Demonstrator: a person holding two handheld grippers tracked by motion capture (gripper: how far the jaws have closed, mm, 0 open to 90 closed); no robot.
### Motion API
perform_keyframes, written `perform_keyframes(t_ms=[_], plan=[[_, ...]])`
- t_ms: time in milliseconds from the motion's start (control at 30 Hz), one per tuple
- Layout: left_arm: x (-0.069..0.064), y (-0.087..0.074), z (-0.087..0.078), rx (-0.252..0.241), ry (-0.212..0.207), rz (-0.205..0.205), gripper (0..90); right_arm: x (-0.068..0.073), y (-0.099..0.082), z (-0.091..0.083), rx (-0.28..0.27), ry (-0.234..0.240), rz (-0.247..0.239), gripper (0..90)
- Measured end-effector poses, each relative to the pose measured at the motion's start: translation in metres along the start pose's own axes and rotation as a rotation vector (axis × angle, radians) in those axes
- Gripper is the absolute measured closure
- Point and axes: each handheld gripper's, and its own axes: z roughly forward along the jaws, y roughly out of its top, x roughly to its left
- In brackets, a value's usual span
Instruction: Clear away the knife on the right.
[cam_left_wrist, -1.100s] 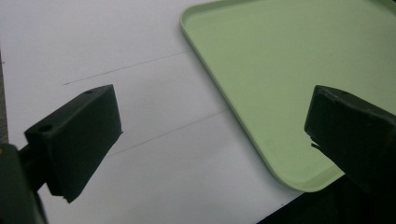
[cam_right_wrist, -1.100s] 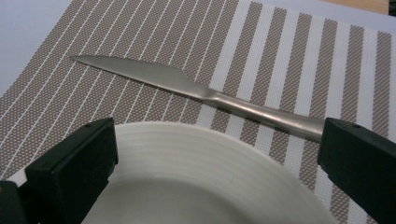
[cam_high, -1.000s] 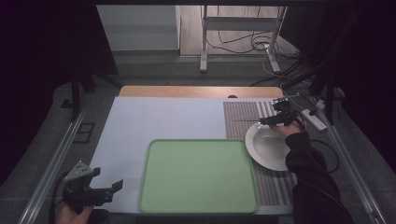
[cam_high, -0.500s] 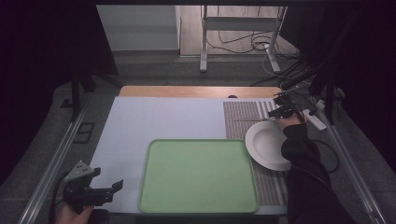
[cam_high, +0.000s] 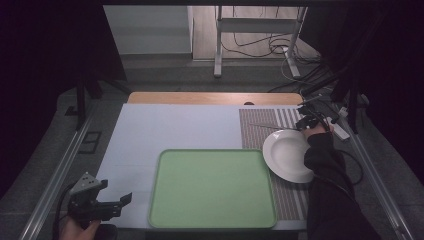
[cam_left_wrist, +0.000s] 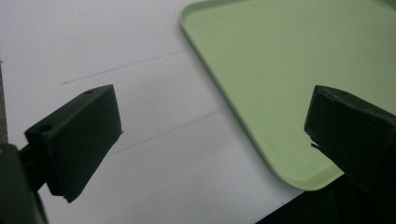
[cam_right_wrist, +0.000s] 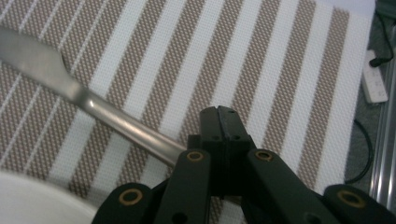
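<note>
Near edge of the desk (cam_high: 150, 130): left hand-held gripper (cam_high: 107, 207) parked beside the green tray (cam_high: 212, 187), jaws spread wide on nothing, no shift from a second ago. Further out, at the far right: right hand-held gripper (cam_right_wrist: 222, 122), open above the plate (cam_high: 287, 155) a second back, now snapped closed on the handle of the knife (cam_right_wrist: 93, 105) lying on the striped mat (cam_right_wrist: 280, 70). Grip taken; lift probably next, perhaps toward plate or tray.
</note>
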Motion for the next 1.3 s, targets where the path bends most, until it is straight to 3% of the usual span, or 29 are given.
perform_keyframes(t_ms=[67, 367, 467, 600, 700, 933, 1000, 1100, 1300], plan=[[0.0, 0.0, 0.0, 0.0, 0.001, -0.001, 3.6, -0.005, -0.006, -0.005, 0.03, 0.045, 0.012, 90.0], [-0.001, 0.0, 0.001, 0.003, 0.003, 0.004, 3.6, -0.008, -0.014, -0.014, 0.113, 0.102, -0.01, 90.0], [-0.001, 0.0, 0.001, 0.003, 0.003, 0.003, 3.7, -0.008, -0.012, -0.015, 0.112, 0.09, -0.018, 88.8], [-0.001, 0.0, 0.001, 0.003, 0.002, 0.002, 3.7, -0.008, -0.003, -0.021, 0.031, 0.068, 0.02, 63.6], [0.0, 0.0, 0.001, 0.004, 0.002, 0.001, 3.7, -0.006, 0.004, -0.02, 0.018, 0.047, 0.039, 47.4], [-0.001, 0.0, 0.001, 0.004, 0.004, 0.0, 3.7, 0.008, 0.016, -0.012, -0.015, 0.077, 0.052, 9.8], [-0.001, 0.0, 0.001, 0.003, 0.004, 0.0, 3.7, 0.013, 0.019, -0.008, -0.006, 0.049, 0.049, 0.0], [0.0, 0.0, 0.001, 0.004, 0.004, 0.0, 3.7, 0.022, 0.024, -0.002, 0.011, 0.009, 0.05, 0.0], [0.0, 0.0, 0.001, 0.004, 0.003, -0.001, 3.7, 0.03, 0.023, 0.015, 0.056, 0.029, 0.019, 0.4]])
